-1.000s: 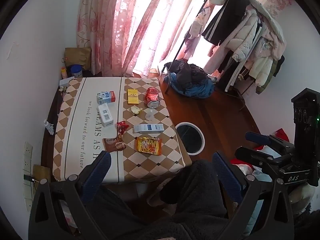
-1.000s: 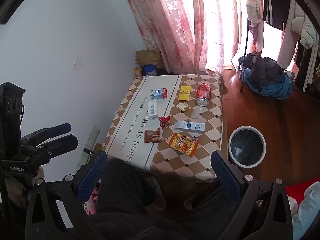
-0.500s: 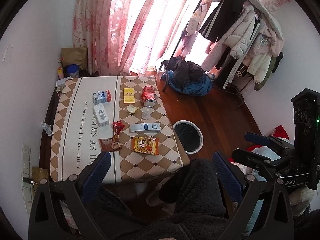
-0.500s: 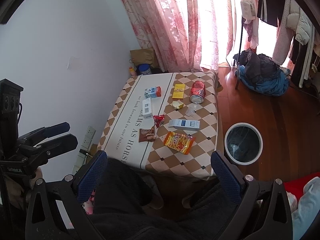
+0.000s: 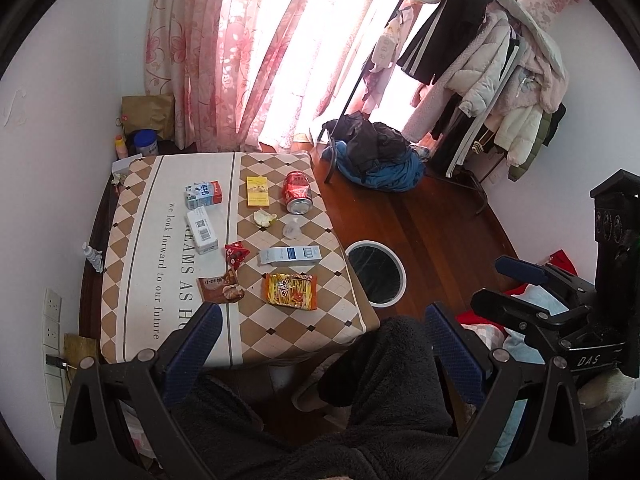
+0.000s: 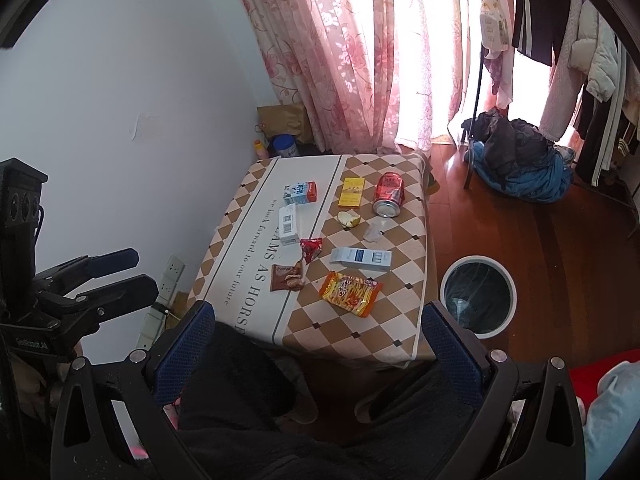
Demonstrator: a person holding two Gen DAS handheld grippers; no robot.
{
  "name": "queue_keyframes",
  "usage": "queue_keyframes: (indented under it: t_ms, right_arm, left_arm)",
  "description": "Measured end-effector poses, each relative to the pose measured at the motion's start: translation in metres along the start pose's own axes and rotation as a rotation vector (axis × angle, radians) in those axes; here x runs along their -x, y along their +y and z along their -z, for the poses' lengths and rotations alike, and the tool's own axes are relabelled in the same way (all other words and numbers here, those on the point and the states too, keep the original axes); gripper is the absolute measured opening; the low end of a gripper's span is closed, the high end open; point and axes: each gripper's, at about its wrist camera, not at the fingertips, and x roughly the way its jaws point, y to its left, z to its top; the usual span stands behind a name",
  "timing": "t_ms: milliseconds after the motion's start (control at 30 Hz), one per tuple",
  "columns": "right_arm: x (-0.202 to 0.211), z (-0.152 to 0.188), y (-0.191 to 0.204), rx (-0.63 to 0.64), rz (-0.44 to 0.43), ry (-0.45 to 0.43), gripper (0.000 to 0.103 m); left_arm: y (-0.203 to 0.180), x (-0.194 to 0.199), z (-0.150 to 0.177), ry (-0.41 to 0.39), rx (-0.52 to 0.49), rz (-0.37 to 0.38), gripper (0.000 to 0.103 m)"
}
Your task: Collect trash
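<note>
Both grippers hang high above the person's lap, short of the table's (image 5: pixel 132 240) near edge, jaws spread wide and empty: the left gripper (image 5: pixel 320 344) and the right gripper (image 6: pixel 316 344). Trash lies on the cloth: a red can (image 5: pixel 298 192) on its side at the far right corner, a yellow card (image 5: pixel 257 190) beside it, an orange snack bag (image 5: pixel 290 291) toward the near edge. A white-rimmed bin (image 5: pixel 376 272) stands on the floor just beside the table's right edge.

1 can (image 5: pixel 297 197), 4 boxes (image 5: pixel 203 194), 3 wrappers (image 5: pixel 291 290), 1 bin (image 5: pixel 375 273)
</note>
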Motion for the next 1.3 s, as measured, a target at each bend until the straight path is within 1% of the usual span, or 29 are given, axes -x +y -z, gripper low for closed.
queue_keyframes:
  t_ms: [867, 1300]
  right_arm:
    - [0.009, -0.008, 0.009, 0.022, 0.025, -0.012, 0.103]
    - [0.014, -0.006, 0.011, 0.026, 0.034, -0.024, 0.103]
  left_arm:
    - [-0.001, 0.0, -0.002, -0.003, -0.001, 0.002, 0.103]
    - [0.0, 0.0, -0.004, -0.005, -0.005, 0.003, 0.103]
